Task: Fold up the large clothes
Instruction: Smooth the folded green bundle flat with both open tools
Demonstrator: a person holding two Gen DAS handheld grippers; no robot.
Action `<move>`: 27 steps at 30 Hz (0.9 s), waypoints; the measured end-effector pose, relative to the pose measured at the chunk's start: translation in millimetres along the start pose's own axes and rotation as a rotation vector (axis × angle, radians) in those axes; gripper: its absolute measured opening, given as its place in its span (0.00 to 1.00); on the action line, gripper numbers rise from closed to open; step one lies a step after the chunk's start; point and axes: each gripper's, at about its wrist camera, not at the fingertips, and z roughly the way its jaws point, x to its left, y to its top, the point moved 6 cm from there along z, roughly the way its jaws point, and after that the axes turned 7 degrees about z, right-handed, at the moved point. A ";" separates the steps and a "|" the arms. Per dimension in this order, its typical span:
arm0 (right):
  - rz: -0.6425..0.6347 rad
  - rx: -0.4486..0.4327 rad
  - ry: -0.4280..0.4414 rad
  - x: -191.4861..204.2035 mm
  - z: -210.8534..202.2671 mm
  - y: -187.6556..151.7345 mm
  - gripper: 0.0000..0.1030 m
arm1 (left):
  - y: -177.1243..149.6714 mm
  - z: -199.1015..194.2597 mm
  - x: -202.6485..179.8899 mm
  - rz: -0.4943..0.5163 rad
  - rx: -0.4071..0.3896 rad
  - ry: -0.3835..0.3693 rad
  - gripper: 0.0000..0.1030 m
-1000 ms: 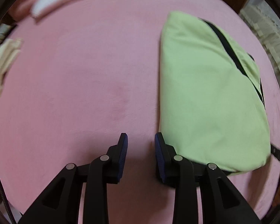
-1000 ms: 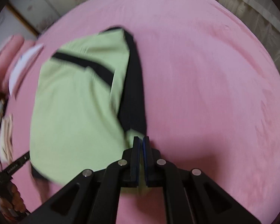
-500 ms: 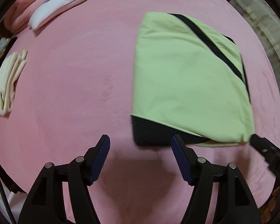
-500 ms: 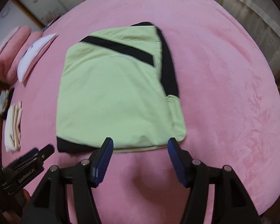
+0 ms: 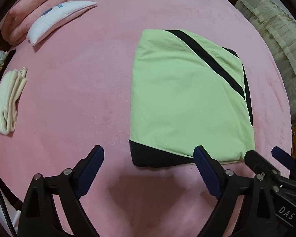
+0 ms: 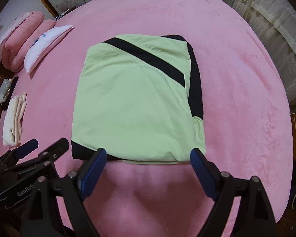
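Folded green garment [image 5: 185, 98] with black stripes lies flat in a rough rectangle on a pink bed [image 5: 79, 79]. Both tools hang just short of the garment's near edge, touching nothing. The left tool [image 5: 148, 169] has its blue-padded fingers spread wide apart and empty, in front of the garment's black near corner [image 5: 148, 156]. The right tool [image 6: 148, 167] is likewise spread wide and empty, framing the middle of the garment's near edge. Away from the garment toward the far left of the bed sit a white pillow [image 5: 57, 17] and a rolled pink quilt [image 5: 27, 17]; a small stack of cream cloth [image 5: 7, 102] lies near the bed's left edge, well apart from the garment.

The fold looks nearly finished, so the step in hand seems to be a check or a final tidy. To do it well, I would judge: square the black corner that peeks out beneath the green layer, and smooth the bunched bit at the garment's right near corner [image 6: 198, 130]. If another fold is wanted, grip both near corners together, through every layer, and lift evenly so the stack does not slide apart.
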 end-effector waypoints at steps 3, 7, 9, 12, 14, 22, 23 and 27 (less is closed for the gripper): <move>-0.002 -0.003 -0.007 -1.8 -3.0 2.7 0.87 | 1.1 0.0 -3.0 0.011 0.003 0.010 0.92; 0.005 0.005 -0.008 -2.3 -2.7 4.8 0.89 | 2.5 0.4 -3.5 0.013 0.002 0.016 0.93; 0.007 0.009 -0.008 -3.6 -2.1 6.1 0.91 | 3.2 1.0 -2.9 0.008 0.003 0.010 0.93; 0.008 0.011 -0.009 -4.9 -2.2 6.8 0.95 | 4.1 1.7 -2.3 0.020 0.002 0.034 0.93; 0.004 0.010 -0.018 -4.9 -1.4 8.2 0.95 | 4.2 2.7 -0.8 0.018 0.002 0.033 0.93; -0.004 0.020 -0.031 -6.2 12.7 13.5 0.95 | 8.1 20.2 -1.8 0.021 0.032 0.024 0.93; -0.003 0.024 -0.035 -8.0 16.5 14.7 0.95 | 9.3 24.5 -2.1 0.020 0.040 0.022 0.93; 0.033 0.055 -0.051 -24.4 35.1 21.2 0.95 | 16.8 43.6 -2.0 0.011 0.066 0.004 0.93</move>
